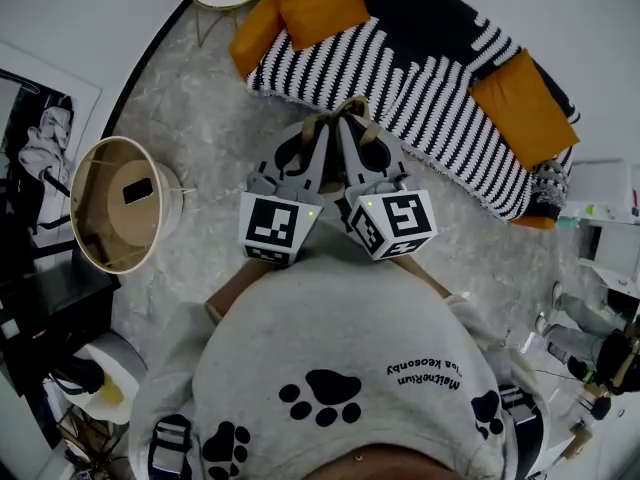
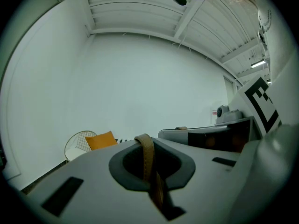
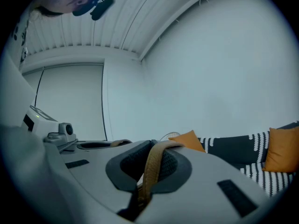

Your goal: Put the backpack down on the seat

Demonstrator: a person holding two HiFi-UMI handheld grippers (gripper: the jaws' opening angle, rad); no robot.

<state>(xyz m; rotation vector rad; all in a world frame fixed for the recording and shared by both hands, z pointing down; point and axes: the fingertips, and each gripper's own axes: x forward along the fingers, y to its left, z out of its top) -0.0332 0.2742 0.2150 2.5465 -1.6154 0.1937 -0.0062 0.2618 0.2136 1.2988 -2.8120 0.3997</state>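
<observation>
left tongs (image 1: 322, 133): clamped on left strap (image 2: 147, 160)
right tongs (image 1: 348, 133): clamped on right strap (image 3: 152, 169)
move: carry backpack (image 1: 232, 290) over sofa (image 1: 420, 78), lower level, release both together

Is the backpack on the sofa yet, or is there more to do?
Not yet. Done: the left gripper and right gripper are each shut on a tan strap. In hand: the backpack, mostly hidden under them, is held up short of the sofa. Left: carry it over, set it on the seat and let go.
</observation>
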